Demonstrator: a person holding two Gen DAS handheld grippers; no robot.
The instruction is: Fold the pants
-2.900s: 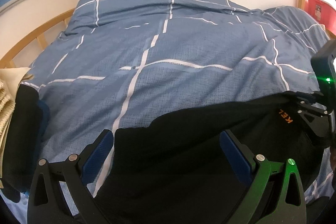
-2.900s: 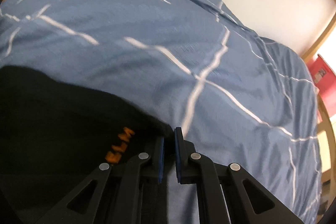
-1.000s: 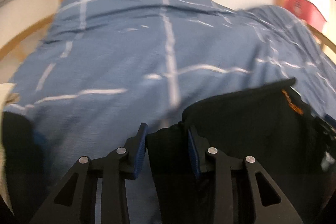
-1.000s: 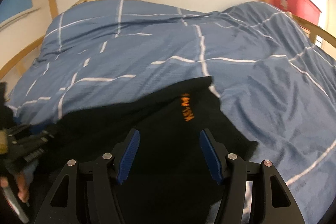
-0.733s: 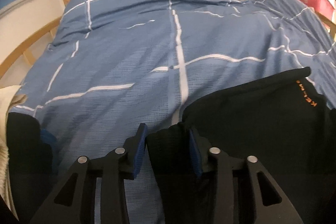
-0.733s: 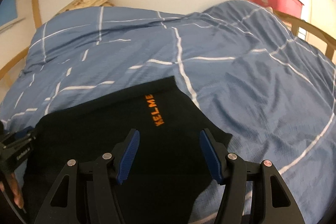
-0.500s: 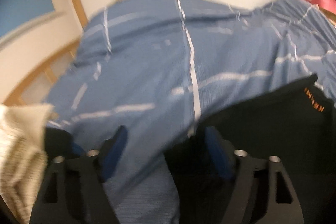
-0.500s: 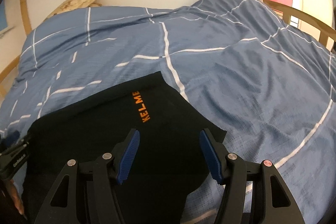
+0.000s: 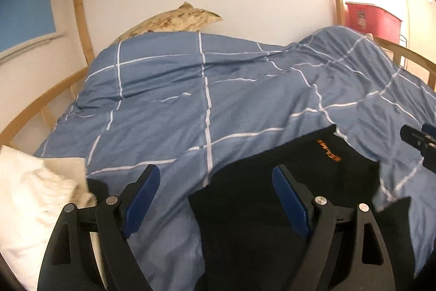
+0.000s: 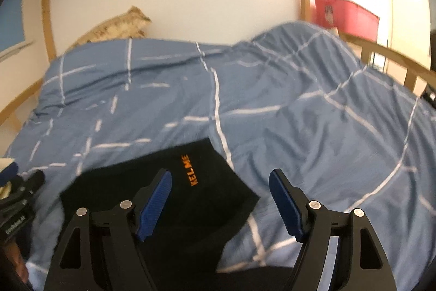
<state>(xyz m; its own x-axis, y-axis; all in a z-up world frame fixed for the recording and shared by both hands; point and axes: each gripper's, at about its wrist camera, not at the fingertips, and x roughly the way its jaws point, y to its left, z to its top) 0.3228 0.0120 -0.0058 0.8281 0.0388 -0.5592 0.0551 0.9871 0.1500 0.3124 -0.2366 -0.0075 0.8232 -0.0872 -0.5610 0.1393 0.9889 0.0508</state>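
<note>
Left wrist: white blanket (image 9: 35, 198) beside folded pants (image 9: 272, 195) on duvet (image 9: 218, 89).

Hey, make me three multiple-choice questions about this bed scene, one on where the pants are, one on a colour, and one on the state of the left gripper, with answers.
1. Where do the black pants lie?
A. On the blue checked duvet
B. In the red bin
C. On the floor

2. What colour is the lettering on the pants?
A. White
B. Orange
C. Green

3. How is the left gripper?
A. Shut on the pants
B. Open, holding nothing
C. Shut on a pillow

Answers:
1 A, the folded pants rest flat on the duvet.
2 B, the brand word is orange on black cloth.
3 B, its blue pads stand far apart above the cloth, pressing nothing.
</note>
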